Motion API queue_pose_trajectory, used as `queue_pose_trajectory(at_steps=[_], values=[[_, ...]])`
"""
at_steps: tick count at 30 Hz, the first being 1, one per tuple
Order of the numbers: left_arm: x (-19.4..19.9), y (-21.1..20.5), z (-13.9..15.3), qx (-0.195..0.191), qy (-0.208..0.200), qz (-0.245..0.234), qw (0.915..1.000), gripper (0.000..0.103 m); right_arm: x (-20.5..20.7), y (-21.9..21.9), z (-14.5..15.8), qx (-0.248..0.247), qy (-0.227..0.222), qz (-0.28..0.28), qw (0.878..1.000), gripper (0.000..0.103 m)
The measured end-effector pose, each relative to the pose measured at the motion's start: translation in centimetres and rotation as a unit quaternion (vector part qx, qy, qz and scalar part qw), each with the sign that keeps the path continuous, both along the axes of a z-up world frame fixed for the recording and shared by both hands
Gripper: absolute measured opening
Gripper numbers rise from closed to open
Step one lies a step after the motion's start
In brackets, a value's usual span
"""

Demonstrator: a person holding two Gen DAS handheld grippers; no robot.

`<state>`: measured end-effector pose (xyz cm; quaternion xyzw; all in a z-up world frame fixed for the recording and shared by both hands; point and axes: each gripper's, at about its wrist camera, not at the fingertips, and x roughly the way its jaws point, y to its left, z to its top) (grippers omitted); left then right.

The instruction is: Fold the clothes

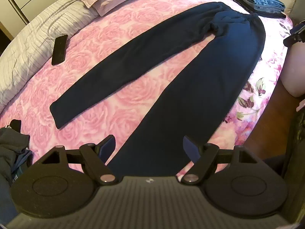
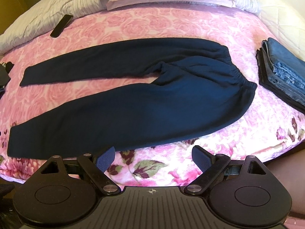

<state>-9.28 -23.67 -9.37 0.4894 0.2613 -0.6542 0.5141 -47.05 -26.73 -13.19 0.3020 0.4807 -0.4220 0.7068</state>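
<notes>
With folded jeans [image 2: 282,70] already stacked by the bed's right edge, I hover my left gripper [image 1: 149,148] and right gripper [image 2: 153,157], both released and empty, over navy sweatpants [image 2: 133,103] lying flat, unfolded, along the bedspread's [image 2: 171,28] near edge.

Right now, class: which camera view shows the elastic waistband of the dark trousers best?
The right wrist view: the gathered waistband runs nearer the camera, its ridges clear, beside the folded jeans. The left wrist view shows the waistband only far off and small, at the top of the frame.
</notes>
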Motion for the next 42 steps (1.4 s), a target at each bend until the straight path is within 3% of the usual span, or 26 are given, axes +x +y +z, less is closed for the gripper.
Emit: queue_pose_trajectory(at_steps=[8,14,23,31,36,42], values=[[0.1,0.3,-0.1,0.004,-0.004,0.014,0.9999,0.075,0.3,-0.7,-0.6,0.006,-0.001,0.019,1.000,0.090],[2.3,-0.8,0.3,-0.009,-0.014,0.039,0.9991,0.075,0.7,-1.6,-0.2,-0.025,-0.021,0.084,0.996,0.090],[9.5,-7.7,-0.8,-0.034,-0.015,0.042,0.9984,0.078,3.2,-8.0,0.2,-0.044,-0.011,0.191,0.980,0.090],[18.5,-19.7,-8.3,-0.003,-0.040,-0.007,0.9992,0.077,8.7,-16.6,-1.5,-0.049,0.074,0.271,0.959,0.090],[23.5,-25.8,-14.2,0.059,-0.034,-0.056,0.9961,0.049,10.5,-23.0,-4.5,-0.024,0.086,0.266,0.960,0.090],[27.1,-30.6,-17.5,0.092,-0.019,-0.093,0.9912,0.046,12.1,-28.3,-8.2,-0.002,0.098,0.285,0.953,0.090]])
